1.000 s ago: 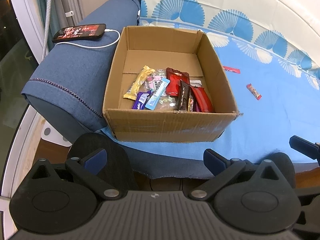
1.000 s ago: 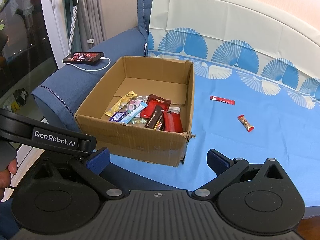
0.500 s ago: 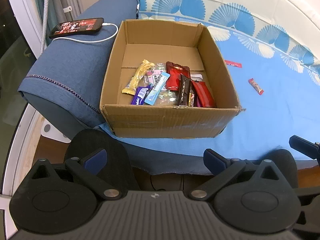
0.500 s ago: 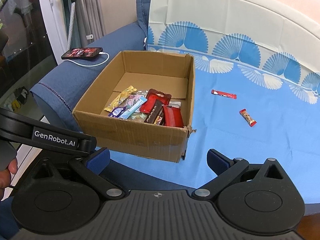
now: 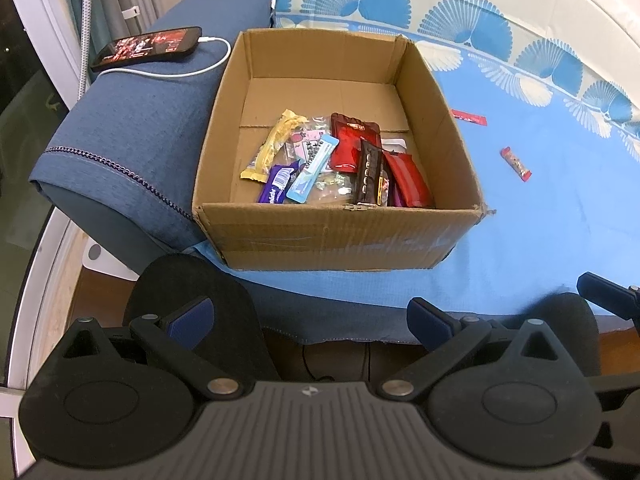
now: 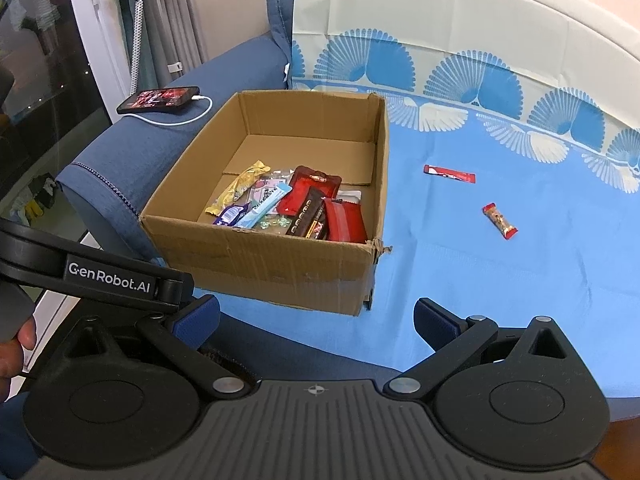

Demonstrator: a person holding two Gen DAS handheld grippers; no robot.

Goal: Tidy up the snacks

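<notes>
An open cardboard box stands on a blue sheet on the sofa and holds several snack packets. Two snacks lie loose on the sheet to its right: a flat red stick and a small red bar. My left gripper is open and empty, held in front of the box's near wall. My right gripper is open and empty, near the box's front right corner.
A phone on a white charging cable lies on the blue sofa arm, left of the box. The patterned blue sheet covers the seat and backrest. A window frame and curtain stand at the left. The floor lies below the sofa's edge.
Both grippers have moved a little forward and up toward the sofa, so the box and loose snacks sit lower and nearer in view. Both stay open. No object has moved.
</notes>
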